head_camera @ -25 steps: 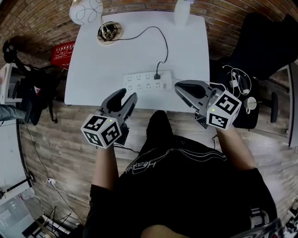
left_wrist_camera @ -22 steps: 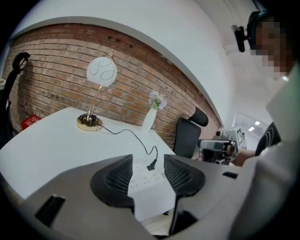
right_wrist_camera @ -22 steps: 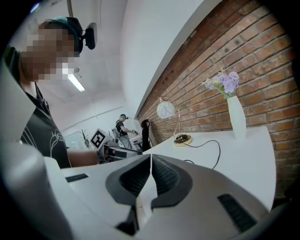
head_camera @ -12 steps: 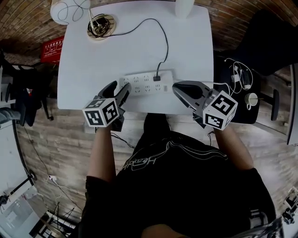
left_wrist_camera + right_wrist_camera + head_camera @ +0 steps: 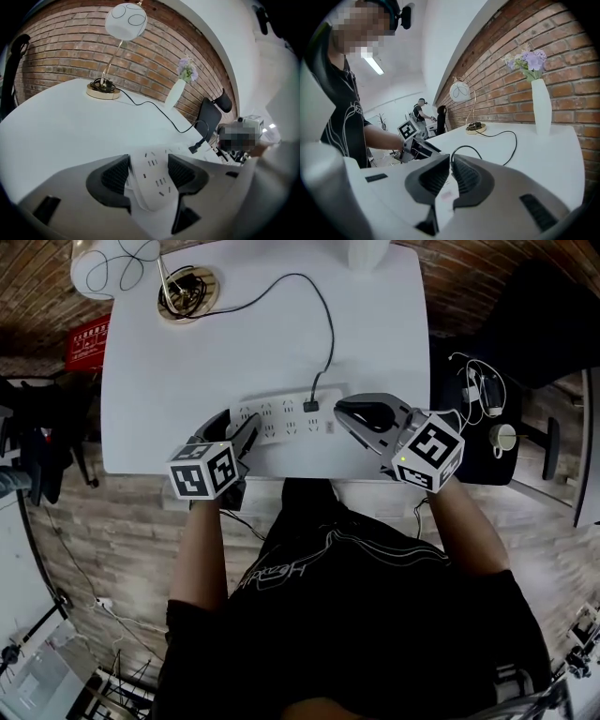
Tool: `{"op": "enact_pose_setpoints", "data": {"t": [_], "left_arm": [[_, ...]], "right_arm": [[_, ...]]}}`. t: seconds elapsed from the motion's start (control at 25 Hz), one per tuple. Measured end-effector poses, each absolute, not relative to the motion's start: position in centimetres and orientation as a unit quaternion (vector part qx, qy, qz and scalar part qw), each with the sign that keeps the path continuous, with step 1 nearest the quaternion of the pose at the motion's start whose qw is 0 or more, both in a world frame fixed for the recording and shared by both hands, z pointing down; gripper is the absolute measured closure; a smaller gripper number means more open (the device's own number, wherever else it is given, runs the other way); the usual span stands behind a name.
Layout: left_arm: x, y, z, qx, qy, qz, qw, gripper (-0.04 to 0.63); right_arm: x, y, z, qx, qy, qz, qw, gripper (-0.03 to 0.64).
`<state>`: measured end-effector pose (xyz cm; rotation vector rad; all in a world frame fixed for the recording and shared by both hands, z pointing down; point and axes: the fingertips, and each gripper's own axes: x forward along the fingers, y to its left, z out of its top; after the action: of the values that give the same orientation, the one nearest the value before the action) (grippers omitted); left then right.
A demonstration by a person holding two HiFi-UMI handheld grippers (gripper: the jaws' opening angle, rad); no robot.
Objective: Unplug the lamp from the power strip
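A white power strip lies near the white table's front edge. The lamp's black plug sits in it, and its cable runs back to the gold lamp base. My left gripper is at the strip's left end. In the left gripper view its jaws have just been opening and stand wide, with the strip's end between the pads. I cannot see them pressing on it. My right gripper hovers at the strip's right end. Its jaws are nearly together with nothing gripped, and the cable shows just beyond them.
A white vase with flowers stands at the table's far right edge. The lamp's round white shade hangs over the far left corner. A black chair and a dark stand with cables and a cup are to the right. People stand in the background.
Both grippers have come down toward the table. The left one has moved onto the strip's left end with its jaws wider. The right one has slid closer to the strip's right end.
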<state>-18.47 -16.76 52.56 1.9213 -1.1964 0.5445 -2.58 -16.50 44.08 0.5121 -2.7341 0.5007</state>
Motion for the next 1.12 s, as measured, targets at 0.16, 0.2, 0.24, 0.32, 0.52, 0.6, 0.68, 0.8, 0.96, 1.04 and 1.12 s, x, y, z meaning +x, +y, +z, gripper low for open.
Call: {"op": "enact_pose_setpoints", "data": {"t": [0.16,0.2,0.24,0.32,0.52,0.6,0.68,0.8,0.96,1.04,1.12], "left_arm": [[-18.6,-16.9,52.7,0.757,-0.472,0.203,0.403,0.348],[-18.6,-16.9,52.7,0.757,-0.473,0.202,0.403,0.343],[-18.6,-16.9,52.7,0.757,-0.474,0.202,0.401,0.337],[-18.6,-16.9,52.7,0.759,-0.474,0.201,0.399,0.336],[-18.6,-17.0,52.7,0.763,-0.469,0.198,0.398,0.336],[-18.7,-17.1,52.7,0.765,-0.468,0.195,0.397,0.336],[-18.7,-17.1,52.7,0.765,-0.469,0.195,0.395,0.336],[-18.6,-17.1,52.8,0.765,-0.470,0.195,0.394,0.336],[-18.6,-17.0,52.8,0.765,-0.470,0.197,0.395,0.337],[-18.6,-17.0,52.8,0.765,-0.469,0.197,0.395,0.336],[-18.6,-17.1,52.9,0.765,-0.469,0.197,0.395,0.336]], "right_arm": [[-3.3,-16.9,44.9,0.157,-0.961,0.149,0.172,0.617],[-3.6,-16.8,45.1,0.148,-0.963,0.139,0.179,0.615],[-3.9,-16.7,45.3,0.137,-0.965,0.125,0.188,0.614],[-4.5,-16.5,45.8,0.112,-0.967,0.094,0.211,0.598],[-5.6,-16.5,47.7,0.065,-0.959,0.047,0.271,0.534],[-6.0,-16.6,48.4,0.052,-0.957,0.032,0.284,0.534],[-6.5,-16.5,48.9,0.036,-0.954,0.016,0.298,0.534],[-7.3,-16.3,49.5,0.018,-0.948,-0.009,0.316,0.534],[-8.0,-16.4,49.7,0.008,-0.946,-0.020,0.323,0.553],[-8.2,-16.5,49.7,0.006,-0.945,-0.026,0.325,0.571],[-8.3,-16.5,49.8,0.005,-0.945,-0.030,0.325,0.583]]}}
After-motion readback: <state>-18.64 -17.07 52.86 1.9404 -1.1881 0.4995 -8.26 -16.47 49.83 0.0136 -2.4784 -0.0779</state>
